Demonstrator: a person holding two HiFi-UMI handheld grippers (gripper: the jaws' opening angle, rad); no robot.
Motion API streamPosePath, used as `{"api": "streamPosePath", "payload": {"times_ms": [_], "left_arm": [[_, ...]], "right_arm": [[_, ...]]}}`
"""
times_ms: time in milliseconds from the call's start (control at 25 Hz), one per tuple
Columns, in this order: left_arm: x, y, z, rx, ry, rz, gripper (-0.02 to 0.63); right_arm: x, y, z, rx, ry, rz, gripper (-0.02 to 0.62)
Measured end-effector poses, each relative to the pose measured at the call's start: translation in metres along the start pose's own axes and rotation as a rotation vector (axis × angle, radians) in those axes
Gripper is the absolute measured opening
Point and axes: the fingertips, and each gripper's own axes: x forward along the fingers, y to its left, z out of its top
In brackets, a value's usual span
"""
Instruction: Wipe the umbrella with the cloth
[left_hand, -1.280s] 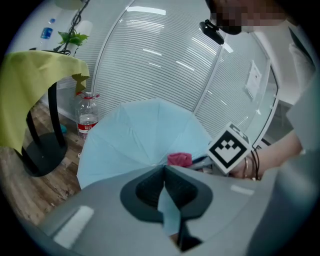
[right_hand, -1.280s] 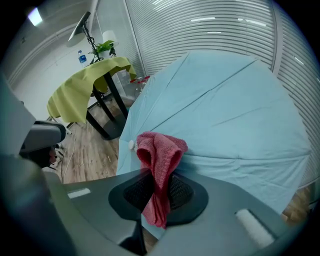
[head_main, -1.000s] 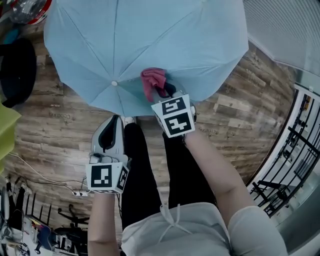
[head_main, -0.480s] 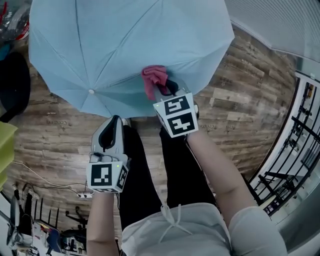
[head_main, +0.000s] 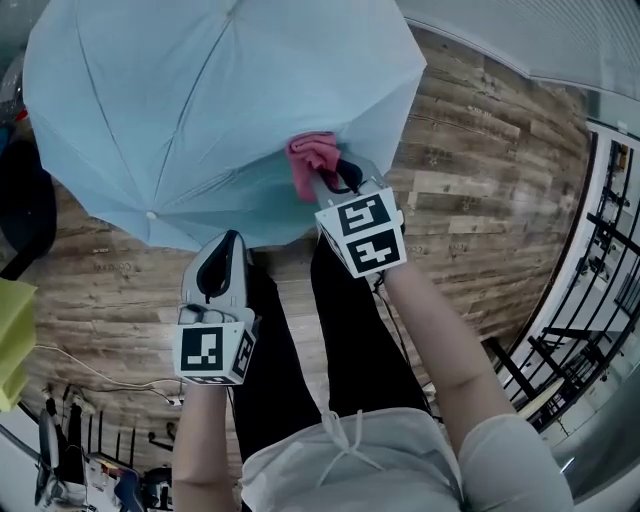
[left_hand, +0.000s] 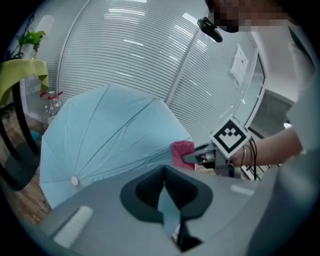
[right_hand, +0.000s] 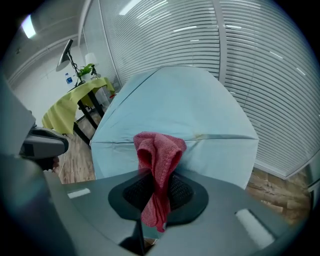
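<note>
The open light blue umbrella (head_main: 220, 90) lies on its side on the wooden floor, filling the upper left of the head view. My right gripper (head_main: 326, 181) is shut on a pink-red cloth (head_main: 313, 160), which rests against the canopy near its lower edge. The right gripper view shows the cloth (right_hand: 160, 160) bunched up between the jaws, with the canopy (right_hand: 190, 110) behind it. My left gripper (head_main: 230, 241) sits at the canopy's near rim. In the left gripper view its jaws (left_hand: 165, 192) are shut with a strip of the blue fabric pinched between them.
The person's black-clad legs (head_main: 300, 360) stand between the two grippers. A yellow-green covered table (head_main: 12, 330) and a dark object (head_main: 20, 215) lie to the left, cables (head_main: 90, 365) trail on the floor. A black railing (head_main: 600, 250) runs along the right, white blinds (head_main: 520, 40) behind.
The umbrella has swung leftward, its near rib tip moving left and down. The right gripper and cloth have stayed on the canopy's edge. The left gripper has held its place.
</note>
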Motion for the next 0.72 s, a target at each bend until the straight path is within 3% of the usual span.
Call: {"api": "streamPosePath", "payload": {"times_ms": [200, 400, 720], "left_arm": [[0.024, -0.020, 0.006, 0.017, 0.017, -0.008, 0.006], [0.049, -0.040, 0.016, 0.003, 0.018, -0.003, 0.006], [0.086, -0.066, 0.029, 0.029, 0.037, -0.028, 0.006]], "right_arm": [[-0.008, -0.033, -0.004, 0.024, -0.026, 0.007, 0.060], [-0.019, -0.062, -0.005, -0.013, -0.059, 0.087, 0.061], [-0.017, -0.123, -0.013, 0.066, -0.040, 0.014, 0.061]]}}
